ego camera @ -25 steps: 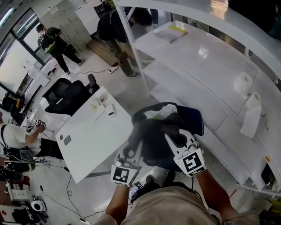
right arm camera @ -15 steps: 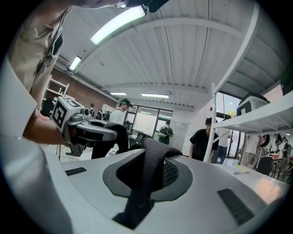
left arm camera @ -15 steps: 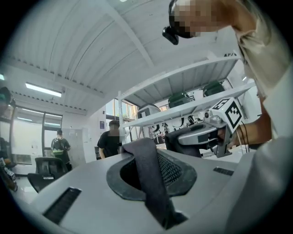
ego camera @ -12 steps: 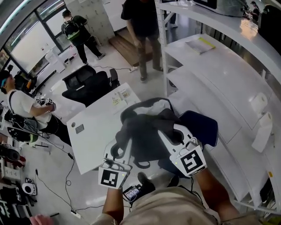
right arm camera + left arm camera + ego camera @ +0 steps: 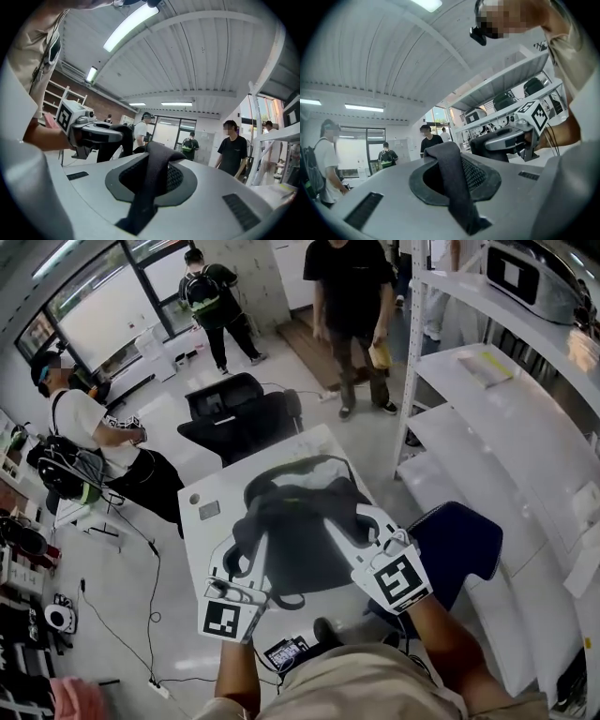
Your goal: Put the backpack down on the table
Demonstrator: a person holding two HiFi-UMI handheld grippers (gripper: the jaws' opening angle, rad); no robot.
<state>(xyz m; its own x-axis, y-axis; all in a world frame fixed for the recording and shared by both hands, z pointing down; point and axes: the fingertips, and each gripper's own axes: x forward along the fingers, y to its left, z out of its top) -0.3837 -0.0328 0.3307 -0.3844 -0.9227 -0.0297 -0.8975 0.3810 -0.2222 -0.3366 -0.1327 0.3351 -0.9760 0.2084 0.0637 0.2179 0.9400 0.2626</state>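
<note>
Black backpack is held over the white bench, its straps clamped by the left gripper and right gripper.

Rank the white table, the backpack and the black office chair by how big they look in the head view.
1. white table
2. backpack, nearer the camera, so unsure against the table
3. black office chair
</note>
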